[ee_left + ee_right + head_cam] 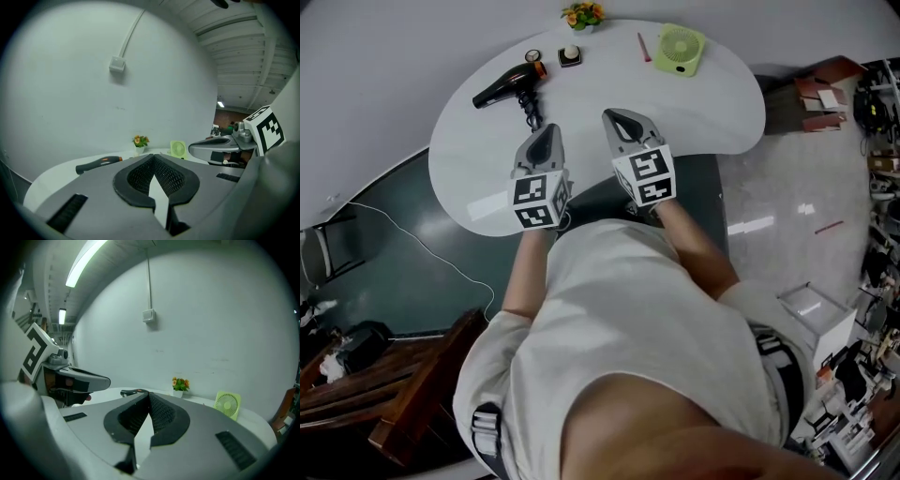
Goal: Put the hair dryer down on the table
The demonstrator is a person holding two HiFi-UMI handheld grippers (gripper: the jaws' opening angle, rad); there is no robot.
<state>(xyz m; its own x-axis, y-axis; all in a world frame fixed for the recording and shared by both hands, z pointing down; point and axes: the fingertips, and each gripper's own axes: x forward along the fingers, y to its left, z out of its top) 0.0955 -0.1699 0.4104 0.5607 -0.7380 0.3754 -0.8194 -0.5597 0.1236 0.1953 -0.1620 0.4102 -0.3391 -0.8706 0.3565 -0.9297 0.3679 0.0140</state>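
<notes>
Hair dryer [508, 86] is lying on its side toward the far left edge of the table [712, 103], with neither gripper touching it. Nearest the person, the left gripper [549, 133] and the right gripper [614, 117] are hovering side by side over the table's near edge, each with its jaws pressed together on nothing. Beyond them the dryer is resting with its handle pointing back toward the near edge. A small round thing [532, 56] and a dark box [571, 55] are sitting just beside its nozzle end. Along the far edge, a potted flower [582, 15], a red pen [644, 47] and a green fan [679, 49] are standing apart from it. The setting-down step is looking complete, since the dryer is already lying flat. The next move is probably calling only for keeping both grippers clear of it.
</notes>
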